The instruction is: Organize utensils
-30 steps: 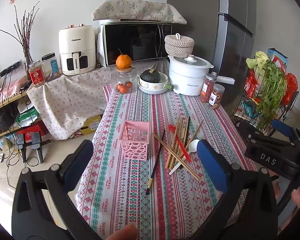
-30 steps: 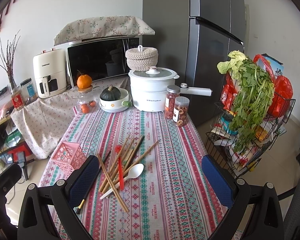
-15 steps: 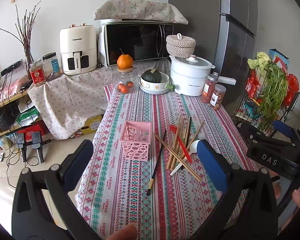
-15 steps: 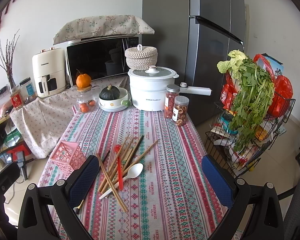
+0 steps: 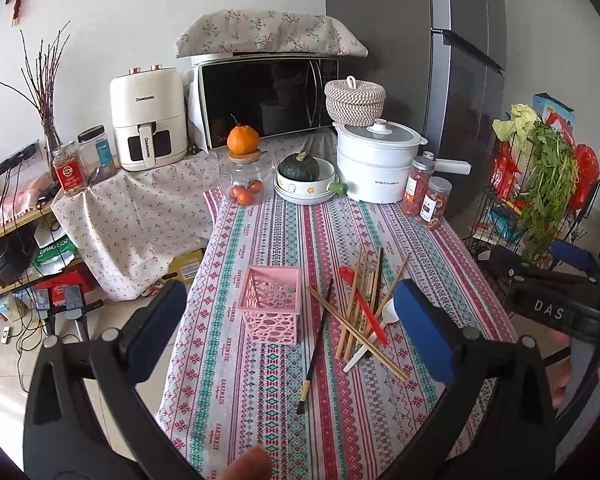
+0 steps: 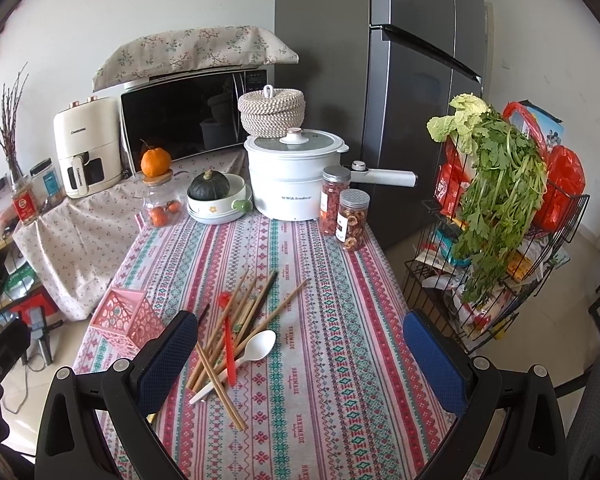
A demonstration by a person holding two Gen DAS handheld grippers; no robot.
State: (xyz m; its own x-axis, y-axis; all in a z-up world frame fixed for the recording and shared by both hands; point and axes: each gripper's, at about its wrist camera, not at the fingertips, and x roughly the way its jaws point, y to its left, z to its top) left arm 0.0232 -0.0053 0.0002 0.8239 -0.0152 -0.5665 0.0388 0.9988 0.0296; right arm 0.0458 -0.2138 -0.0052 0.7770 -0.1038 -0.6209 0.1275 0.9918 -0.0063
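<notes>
A pink lattice basket [image 5: 271,305] stands upright on the striped tablecloth; it also shows in the right wrist view [image 6: 125,318]. To its right lies a loose pile of wooden chopsticks [image 5: 360,312], a red spoon [image 5: 366,304], a white spoon [image 5: 384,318] and a dark chopstick [image 5: 316,344]. The same pile [image 6: 240,320] with the white spoon [image 6: 256,346] shows in the right wrist view. My left gripper [image 5: 292,332] is open and empty, above the table's near end. My right gripper [image 6: 300,364] is open and empty, near the pile.
At the table's far end stand a glass jar with an orange on it [image 5: 246,184], a bowl with a squash [image 5: 306,180], a white pot [image 5: 376,160] and two snack jars [image 5: 424,192]. A wire rack of greens [image 6: 500,216] stands right of the table.
Both grippers have moved slightly forward towards the table. Nothing on the table has moved.
</notes>
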